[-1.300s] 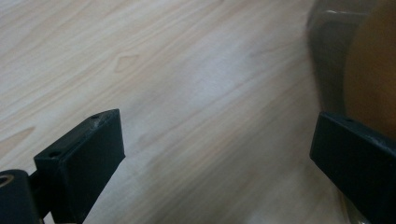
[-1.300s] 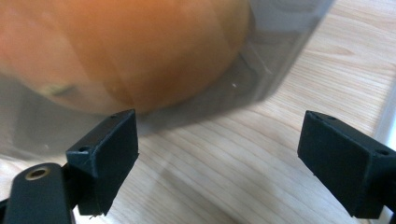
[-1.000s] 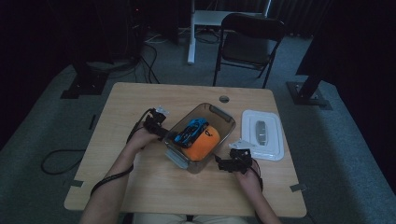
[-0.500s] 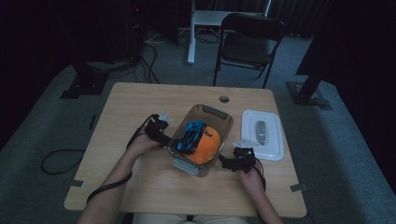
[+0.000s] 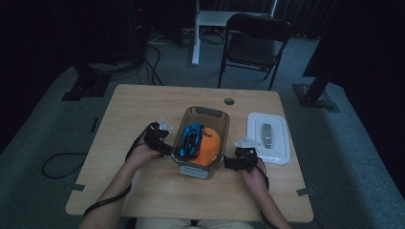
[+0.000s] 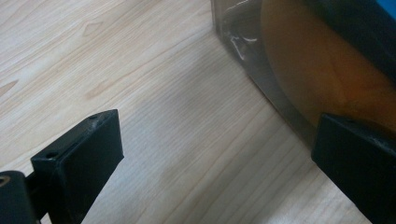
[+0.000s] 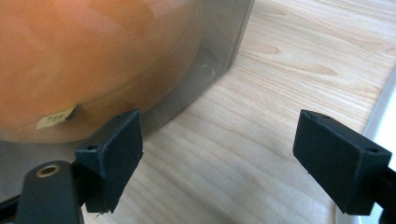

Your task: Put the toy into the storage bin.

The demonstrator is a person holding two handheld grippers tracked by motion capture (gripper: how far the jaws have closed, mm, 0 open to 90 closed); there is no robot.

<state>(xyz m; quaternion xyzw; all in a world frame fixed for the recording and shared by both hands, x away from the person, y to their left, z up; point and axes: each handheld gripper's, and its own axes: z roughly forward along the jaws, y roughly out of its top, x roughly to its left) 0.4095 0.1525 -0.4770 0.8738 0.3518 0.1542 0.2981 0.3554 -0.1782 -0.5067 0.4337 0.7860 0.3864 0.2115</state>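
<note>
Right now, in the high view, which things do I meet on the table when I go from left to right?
left gripper → clear container with the blue and orange things inside → right gripper → white lid

We hold both forearms forward and low, the left claw (image 5: pixel 161 139) spread wide open, the right claw (image 5: pixel 232 163) likewise parted and empty.
</note>
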